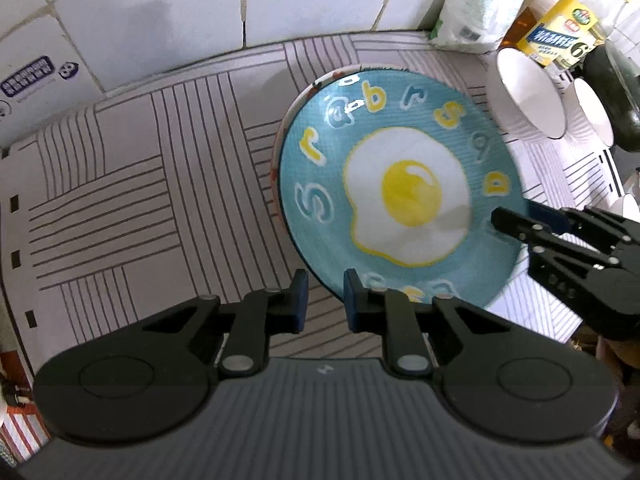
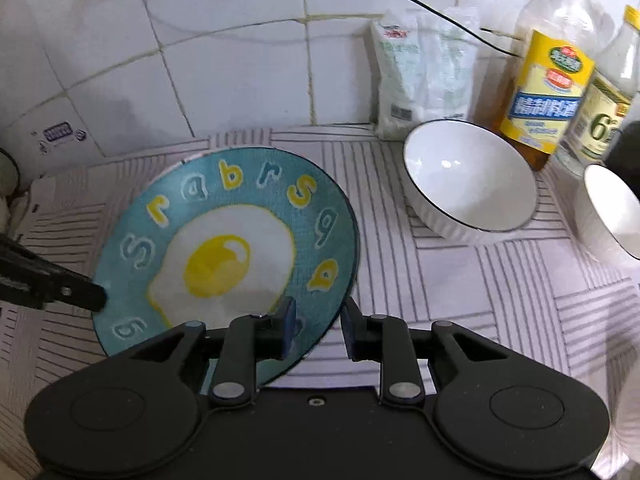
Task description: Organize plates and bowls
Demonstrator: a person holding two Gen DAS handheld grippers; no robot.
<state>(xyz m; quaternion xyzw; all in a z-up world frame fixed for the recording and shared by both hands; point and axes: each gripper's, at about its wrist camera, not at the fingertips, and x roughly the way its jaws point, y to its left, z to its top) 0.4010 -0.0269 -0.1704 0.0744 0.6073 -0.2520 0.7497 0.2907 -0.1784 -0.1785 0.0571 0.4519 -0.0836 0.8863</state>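
Your left gripper [image 1: 325, 300]: points steeply down at the plate's near rim; jaws narrow, rim edge between the pads, though a grip can't be confirmed.
Your right gripper [image 2: 316, 328]: angled down at the plate's right edge, pads straddling the rim with a gap.
Plate [image 2: 224, 256]: blue, fried-egg print, tilted over the striped mat [image 2: 480, 280], face up.
White bowl [image 2: 468, 180]: right of the plate, apart.
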